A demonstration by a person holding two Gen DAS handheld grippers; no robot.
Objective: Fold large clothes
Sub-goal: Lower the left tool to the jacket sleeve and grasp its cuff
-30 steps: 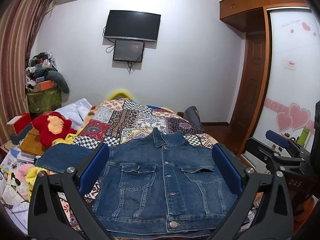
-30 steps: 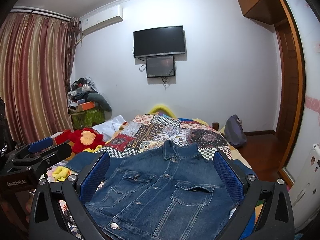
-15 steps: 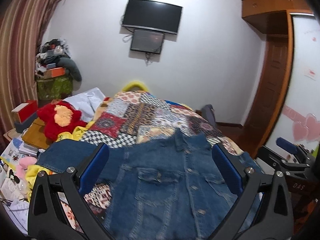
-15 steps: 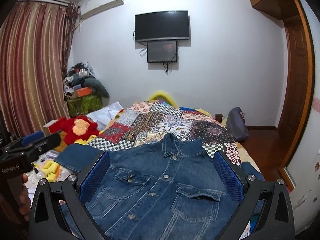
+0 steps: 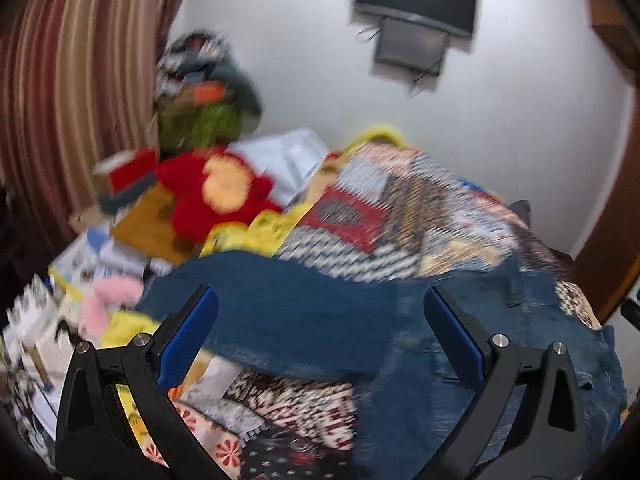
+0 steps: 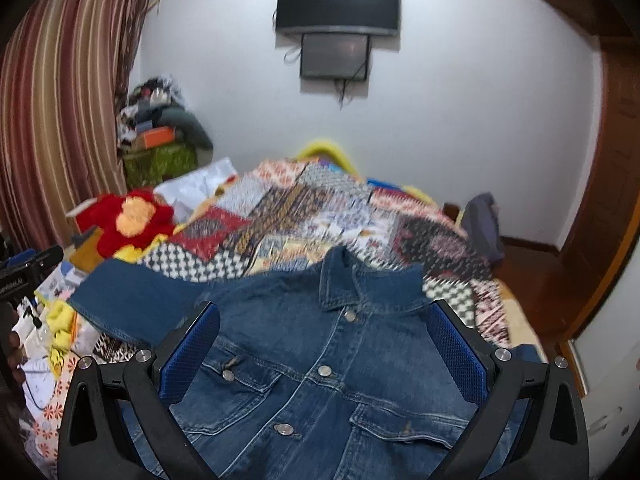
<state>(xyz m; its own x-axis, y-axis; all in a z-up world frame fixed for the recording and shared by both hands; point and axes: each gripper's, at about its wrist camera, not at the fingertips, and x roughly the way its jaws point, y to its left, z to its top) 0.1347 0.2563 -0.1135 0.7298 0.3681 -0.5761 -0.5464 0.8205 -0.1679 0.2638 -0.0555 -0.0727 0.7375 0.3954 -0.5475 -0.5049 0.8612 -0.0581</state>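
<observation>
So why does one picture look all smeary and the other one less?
The left wrist view is smeared all over, likely from fast movement: the red plush toy and denim jacket streak. The right wrist view is sharper near the jacket buttons, though the patchwork quilt blurs. Both bend the walls, and the TV shows lamp glare.

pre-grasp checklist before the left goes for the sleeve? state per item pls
1. Left gripper open, nothing held: ok.
2. Right gripper open, nothing held: ok.
3. Denim jacket lies front up on the patchwork quilt, buttoned: ok.
4. Jacket's left-side sleeve spread outward, in front of the left gripper: ok.
5. Cuff edge location: cannot tell, left view is blurred.
6. Clutter beside the sleeve, red plush toy near: not ok.
</observation>
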